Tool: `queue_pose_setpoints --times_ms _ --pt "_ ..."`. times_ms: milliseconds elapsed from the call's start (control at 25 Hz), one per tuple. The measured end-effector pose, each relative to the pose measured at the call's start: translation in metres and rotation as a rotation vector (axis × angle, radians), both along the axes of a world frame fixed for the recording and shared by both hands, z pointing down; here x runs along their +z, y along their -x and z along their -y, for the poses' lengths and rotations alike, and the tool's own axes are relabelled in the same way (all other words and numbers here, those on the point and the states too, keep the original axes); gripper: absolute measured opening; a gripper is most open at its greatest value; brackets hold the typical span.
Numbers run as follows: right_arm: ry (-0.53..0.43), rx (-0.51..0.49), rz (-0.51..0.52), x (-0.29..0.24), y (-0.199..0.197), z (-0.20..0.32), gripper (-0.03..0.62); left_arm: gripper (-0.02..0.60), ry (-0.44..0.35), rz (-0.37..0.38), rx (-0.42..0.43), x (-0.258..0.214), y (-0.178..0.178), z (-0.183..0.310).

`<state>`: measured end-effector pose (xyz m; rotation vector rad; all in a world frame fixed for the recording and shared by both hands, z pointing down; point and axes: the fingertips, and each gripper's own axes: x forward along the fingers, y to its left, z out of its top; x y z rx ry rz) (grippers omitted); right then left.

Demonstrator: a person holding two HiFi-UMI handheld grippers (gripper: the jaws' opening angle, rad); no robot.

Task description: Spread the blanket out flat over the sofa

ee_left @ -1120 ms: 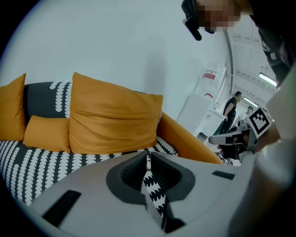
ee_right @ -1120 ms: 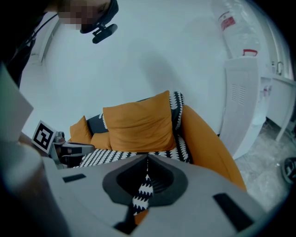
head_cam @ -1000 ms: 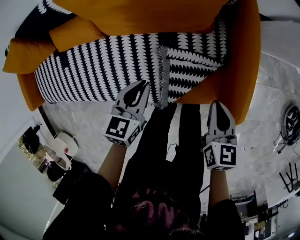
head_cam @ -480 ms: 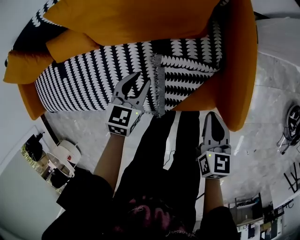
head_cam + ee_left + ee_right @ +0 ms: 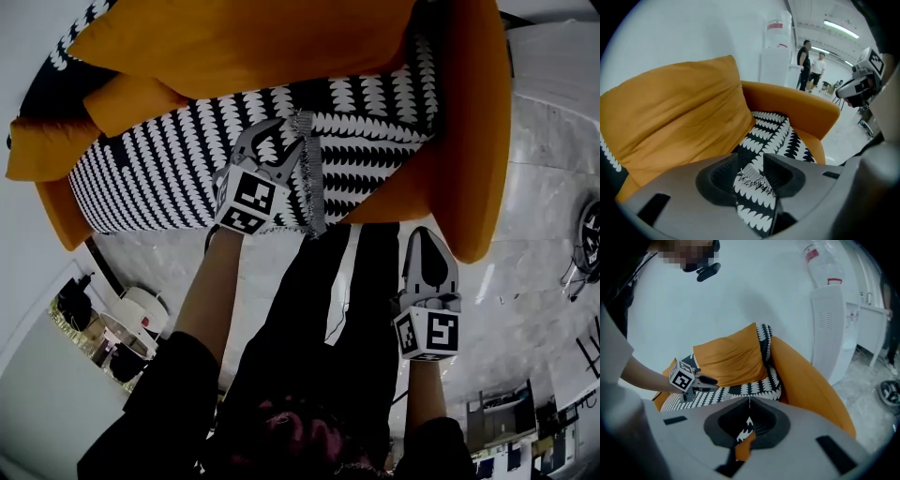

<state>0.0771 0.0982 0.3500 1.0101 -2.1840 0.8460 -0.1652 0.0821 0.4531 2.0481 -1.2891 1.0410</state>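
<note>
Sofa: the orange upholstered sofa [image 5: 473, 141] fills the far part of the head view. A large orange back cushion [image 5: 253, 42] leans on its back, and a smaller orange cushion [image 5: 131, 98] lies at the left.
Blanket: the black blanket with white scalloped rows [image 5: 159, 164] covers the seat from the left end to the right arm. It hangs over the near edge at the left.
My left gripper [image 5: 279, 139]: I hover over the seat near its front edge. My jaws stand wide apart and have just been opening. The blanket's grey fringed edge [image 5: 309, 178] lies between them, and my pads do not press it.
My right gripper [image 5: 425, 236]: I am nearer and to the right, off the seat, just beside the front of the sofa's right arm. My jaws are closed tip to tip, with no cloth caught between the tips.
Floor: pale marbled tile [image 5: 539, 244] lies at the right.
</note>
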Motion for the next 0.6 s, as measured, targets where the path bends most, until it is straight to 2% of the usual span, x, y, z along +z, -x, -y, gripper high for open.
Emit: queue_pose_setpoints --times_ms 120,360,600 --pt "0.008 0.007 0.0 0.007 -0.009 -0.002 0.021 0.155 0.043 0.027 0.103 0.016 -0.015 -0.001" --pt "0.011 0.017 0.009 0.013 -0.011 0.003 0.021 0.16 0.124 0.072 0.247 0.045 -0.022 -0.001" --pt "0.016 0.03 0.012 0.021 -0.011 0.0 0.021 0.166 0.193 0.095 0.342 0.072 -0.018 0.003"
